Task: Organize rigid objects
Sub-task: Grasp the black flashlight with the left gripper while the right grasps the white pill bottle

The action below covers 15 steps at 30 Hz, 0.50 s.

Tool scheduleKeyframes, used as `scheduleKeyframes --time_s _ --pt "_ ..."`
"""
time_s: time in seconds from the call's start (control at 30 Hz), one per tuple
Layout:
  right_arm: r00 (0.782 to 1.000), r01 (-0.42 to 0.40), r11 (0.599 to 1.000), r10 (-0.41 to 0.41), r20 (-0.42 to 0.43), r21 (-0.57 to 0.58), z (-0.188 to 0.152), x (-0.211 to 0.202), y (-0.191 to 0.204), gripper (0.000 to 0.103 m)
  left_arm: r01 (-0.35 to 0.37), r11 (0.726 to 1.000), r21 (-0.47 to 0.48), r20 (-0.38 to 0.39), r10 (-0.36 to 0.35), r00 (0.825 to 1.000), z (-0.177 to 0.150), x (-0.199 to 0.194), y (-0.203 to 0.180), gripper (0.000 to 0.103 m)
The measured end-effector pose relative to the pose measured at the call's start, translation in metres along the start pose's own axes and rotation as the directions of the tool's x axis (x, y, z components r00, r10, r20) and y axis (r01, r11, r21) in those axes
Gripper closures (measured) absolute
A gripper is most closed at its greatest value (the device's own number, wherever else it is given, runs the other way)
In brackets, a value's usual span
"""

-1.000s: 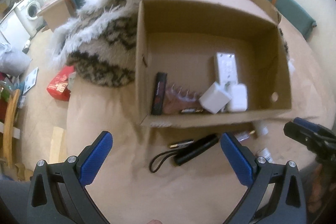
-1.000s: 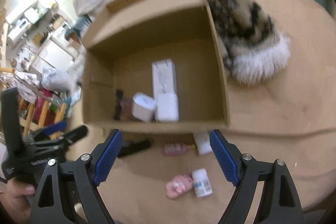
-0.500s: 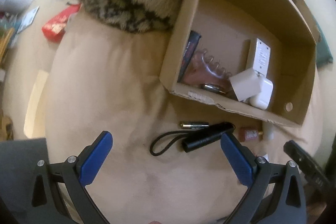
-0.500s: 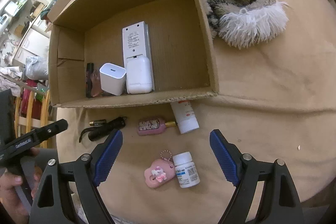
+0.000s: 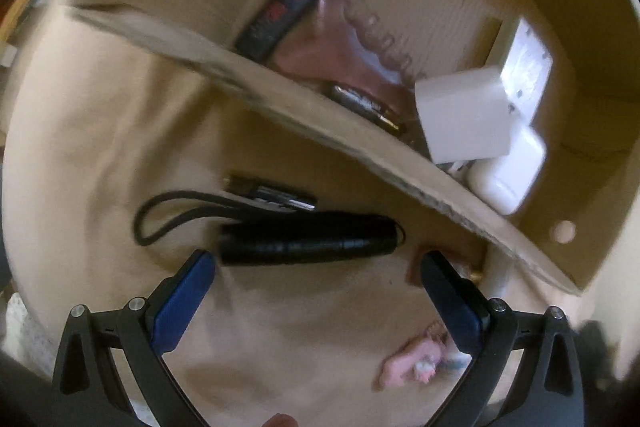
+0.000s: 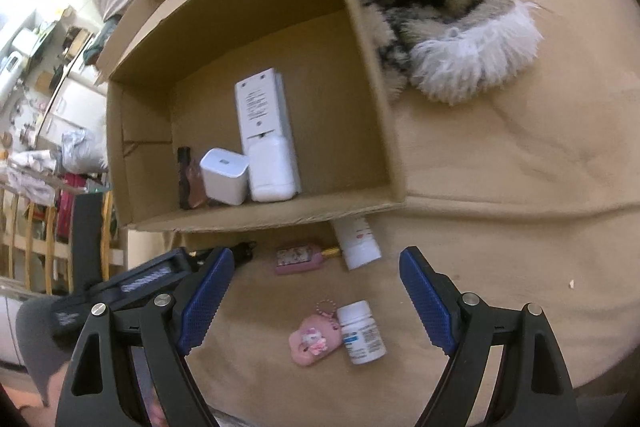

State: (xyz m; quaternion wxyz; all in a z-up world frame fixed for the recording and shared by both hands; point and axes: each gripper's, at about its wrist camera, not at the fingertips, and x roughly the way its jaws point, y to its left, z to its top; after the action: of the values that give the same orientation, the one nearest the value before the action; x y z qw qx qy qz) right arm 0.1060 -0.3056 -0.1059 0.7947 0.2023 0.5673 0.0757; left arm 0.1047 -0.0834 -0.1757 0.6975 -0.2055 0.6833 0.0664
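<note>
Flashlight (image 5: pixel 308 237) lies crosswise just ahead of my left gripper (image 5: pixel 316 281), jaws wide and empty, so I should straddle its barrel, clear of the strap (image 5: pixel 168 215).

Tan bedcover (image 6: pixel 500 187) carries cardboard box (image 6: pixel 384 107), flashlight (image 5: pixel 308 237), pill bottle (image 6: pixel 362 333), pink charm (image 6: pixel 312 341), fur throw (image 6: pixel 440 7).

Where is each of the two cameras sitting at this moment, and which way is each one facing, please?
Left wrist: rides the left claw, low and close over the black flashlight before the cardboard box; both blue fingers show, spread.
Right wrist: rides the right claw, higher, facing the box's inside and the white pill bottle; its spread fingers and the left claw show.
Shared: box, flashlight, pink charm.
</note>
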Motion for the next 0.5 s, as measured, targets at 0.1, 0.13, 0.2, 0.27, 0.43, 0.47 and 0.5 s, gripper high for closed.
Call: scheduleKeyframes --time_s 0.1,0.13,0.2,0.27,0.43,0.47,0.5 --pt "1.000 -0.020 0.999 0.019 0.014 0.032 0.005 -0.004 -0.005 0.013 -0.041 0.999 0.004 0.021 0.041 0.999 -0.003 0.005 -0.005 0.001" --pt "1.000 -0.023 0.999 0.022 0.016 0.040 0.005 -0.004 -0.007 0.013 -0.048 0.999 0.007 0.025 0.048 0.999 -0.004 0.006 -0.007 0.001" --pt "1.000 -0.025 0.999 0.025 0.012 0.048 0.006 -0.003 -0.008 0.013 -0.055 0.998 0.016 0.037 0.055 0.998 -0.005 0.005 -0.008 0.008" --pt "1.000 -0.021 0.999 0.021 -0.006 0.049 0.005 -0.001 -0.009 0.013 -0.072 0.996 0.045 0.052 0.070 0.996 -0.007 0.004 -0.010 0.016" --pt "0.992 -0.010 0.999 0.014 -0.125 0.032 -0.003 0.022 -0.008 0.013 -0.033 0.993 0.113 0.025 0.030 0.999 -0.011 0.001 -0.005 0.017" --pt "0.990 0.003 1.000 -0.002 -0.142 0.013 -0.006 0.026 -0.006 0.013 -0.035 0.992 0.121 0.022 0.032 0.999 -0.011 -0.002 -0.001 0.017" --pt "0.988 0.011 1.000 -0.011 -0.154 -0.003 -0.008 0.029 -0.003 0.013 -0.045 0.990 0.133 0.019 0.043 0.999 -0.012 -0.005 0.002 0.017"
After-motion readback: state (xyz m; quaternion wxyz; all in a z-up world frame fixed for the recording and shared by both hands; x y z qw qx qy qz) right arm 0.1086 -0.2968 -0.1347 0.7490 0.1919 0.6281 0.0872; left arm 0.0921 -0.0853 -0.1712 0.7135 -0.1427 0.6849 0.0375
